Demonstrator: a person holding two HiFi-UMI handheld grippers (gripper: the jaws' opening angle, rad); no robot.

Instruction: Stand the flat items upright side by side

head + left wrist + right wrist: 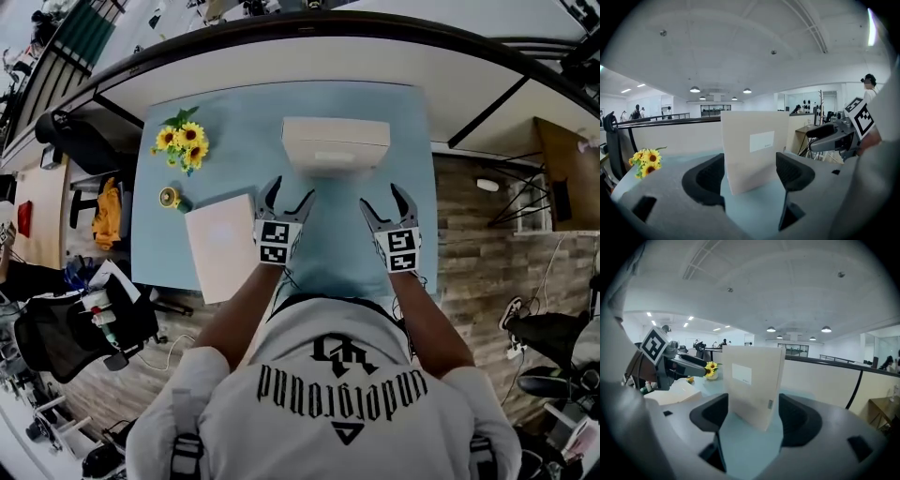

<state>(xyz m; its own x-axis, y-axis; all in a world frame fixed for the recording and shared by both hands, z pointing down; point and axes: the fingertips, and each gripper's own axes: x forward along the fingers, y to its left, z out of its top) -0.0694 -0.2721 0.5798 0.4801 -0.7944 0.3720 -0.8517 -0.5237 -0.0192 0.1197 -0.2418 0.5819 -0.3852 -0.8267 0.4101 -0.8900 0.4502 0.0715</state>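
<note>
Upright folder [335,145] standing free, flat folder [223,246] at table [244,122] edge

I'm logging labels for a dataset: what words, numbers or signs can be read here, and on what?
"underground", upside down, on the person's shirt back.
White label on the upright cream box: too small to read.
Square markers on left gripper and right gripper: patterns, no letters.

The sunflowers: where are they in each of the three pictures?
Head view: sunflowers, upper left on the table.
Left gripper view: low at the far left.
Right gripper view: just left of the box.
Shared landmark: the upright cream box, central in all three.
</note>
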